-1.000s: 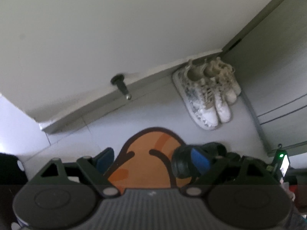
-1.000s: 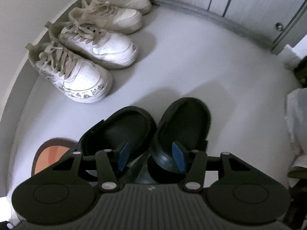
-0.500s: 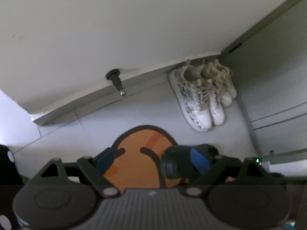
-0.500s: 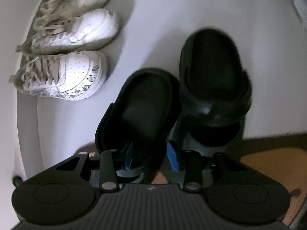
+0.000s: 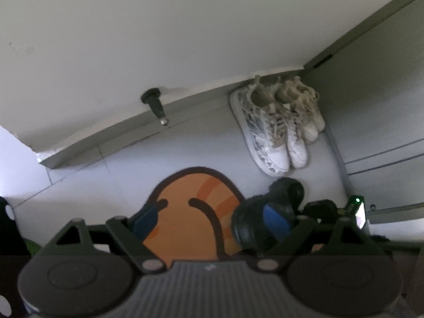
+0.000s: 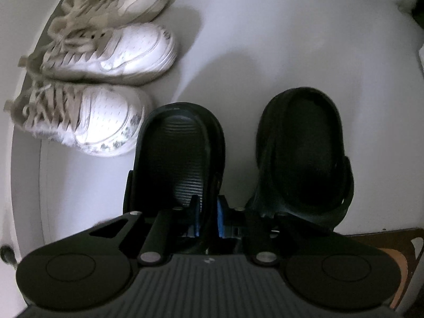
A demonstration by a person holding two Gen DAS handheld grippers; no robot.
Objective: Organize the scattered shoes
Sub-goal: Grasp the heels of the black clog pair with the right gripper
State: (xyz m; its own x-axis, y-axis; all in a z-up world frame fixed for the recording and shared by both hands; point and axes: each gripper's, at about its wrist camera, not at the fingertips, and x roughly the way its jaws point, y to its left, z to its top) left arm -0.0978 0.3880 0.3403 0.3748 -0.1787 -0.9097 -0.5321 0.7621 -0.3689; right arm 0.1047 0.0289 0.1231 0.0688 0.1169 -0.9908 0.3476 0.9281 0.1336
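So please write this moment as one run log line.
right gripper: shut on left black clog side wall | left gripper: open, empty | sneakers: by wall

Each gripper is a matt black plastic tool with a grey ribbed housing at the bottom of its view, a small pale mark on the ribs. Two round black discs flank that housing, and angled black link arms run forward from silver pivot screws, with triangular cut-outs in the outer links. The left gripper (image 5: 212, 218) carries bright blue pads (image 5: 275, 220) on its fingers; the right gripper (image 6: 208, 222) shows the same blue on its pads (image 6: 220, 221)
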